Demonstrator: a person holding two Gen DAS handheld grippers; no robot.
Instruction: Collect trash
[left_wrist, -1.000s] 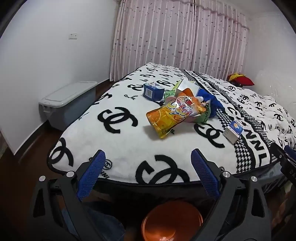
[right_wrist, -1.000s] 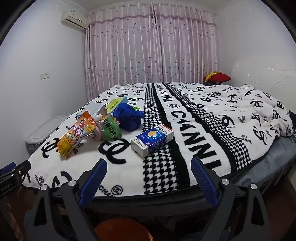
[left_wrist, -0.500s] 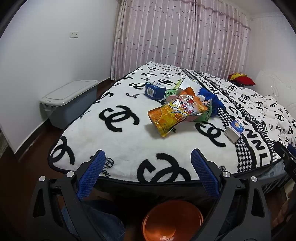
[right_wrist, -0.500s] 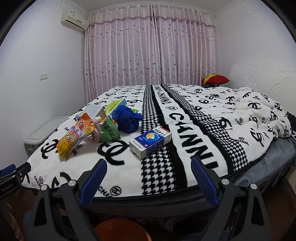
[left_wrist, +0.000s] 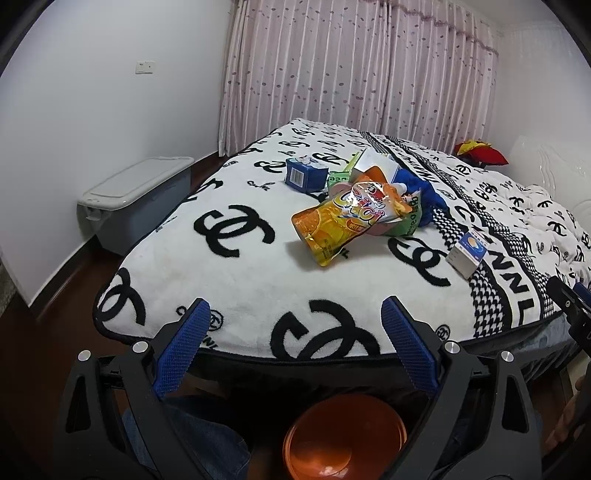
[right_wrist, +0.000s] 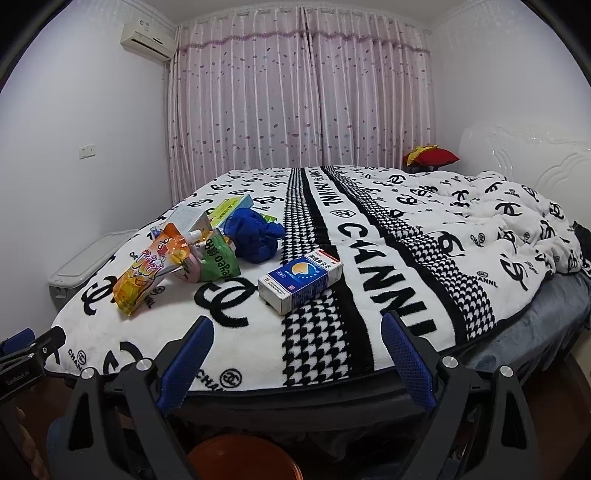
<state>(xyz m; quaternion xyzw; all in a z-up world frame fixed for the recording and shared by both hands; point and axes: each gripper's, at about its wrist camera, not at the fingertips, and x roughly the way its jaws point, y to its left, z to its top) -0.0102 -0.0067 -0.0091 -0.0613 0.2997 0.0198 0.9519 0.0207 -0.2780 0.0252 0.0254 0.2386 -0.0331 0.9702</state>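
Note:
Trash lies in a heap on the bed's black-and-white blanket (left_wrist: 236, 280): an orange snack pouch (left_wrist: 343, 221), a green packet (right_wrist: 218, 262), a blue crumpled cloth (right_wrist: 255, 236) and a small blue carton (left_wrist: 304, 175). A blue-and-white box (right_wrist: 299, 282) lies apart, nearer the bed's foot. My left gripper (left_wrist: 295, 339) hangs open off the bed's foot, well short of the pouch. Open too, my right gripper (right_wrist: 295, 350) stands in front of the blue-and-white box. Nothing is between either pair of fingers. An orange bin (left_wrist: 345, 439) sits on the floor below both grippers.
A grey lidded storage box (left_wrist: 133, 203) stands on the floor left of the bed, against the white wall. Pink curtains (right_wrist: 299, 96) hang behind the bed. A red pillow (right_wrist: 432, 155) lies at the far right corner. A white headboard (right_wrist: 524, 147) is at the right.
Both views have tilted down a little, so the bed and trash sit slightly higher in frame. Both grippers stay open and nothing on the bed has moved.

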